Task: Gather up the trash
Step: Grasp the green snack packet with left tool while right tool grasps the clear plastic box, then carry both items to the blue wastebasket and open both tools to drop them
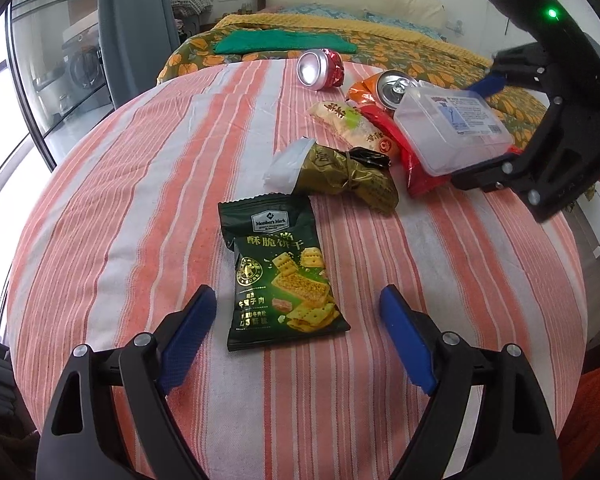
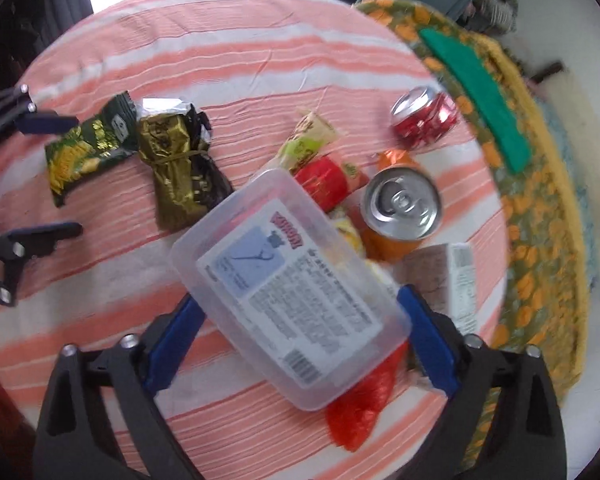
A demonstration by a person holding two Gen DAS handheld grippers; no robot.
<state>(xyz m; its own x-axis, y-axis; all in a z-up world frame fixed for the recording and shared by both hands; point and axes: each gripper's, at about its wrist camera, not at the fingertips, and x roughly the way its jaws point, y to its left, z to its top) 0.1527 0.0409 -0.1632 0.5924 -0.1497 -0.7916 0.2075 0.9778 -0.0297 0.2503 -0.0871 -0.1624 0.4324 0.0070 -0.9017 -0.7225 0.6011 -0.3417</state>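
My left gripper (image 1: 296, 320) is open, its blue pads on either side of a dark green cracker packet (image 1: 280, 276) lying flat on the striped tablecloth (image 1: 140, 200). My right gripper (image 2: 300, 340) is shut on a clear plastic box (image 2: 288, 296) with a printed label, held tilted above a red packet (image 2: 356, 408). The box stays sharp while the table behind it blurs. Also on the cloth lie a gold wrapper (image 1: 348, 176), a beige snack packet (image 1: 344, 120), a crushed red can (image 1: 320, 68), an orange can (image 2: 400, 208) and a small carton (image 2: 456, 276).
A bed with a floral cover (image 1: 380, 48) and a folded green cloth (image 1: 284, 42) runs along the table's far side. A grey curtain (image 1: 136, 20) and a glass door (image 1: 52, 72) stand at the far left. Bare striped cloth lies left of the trash.
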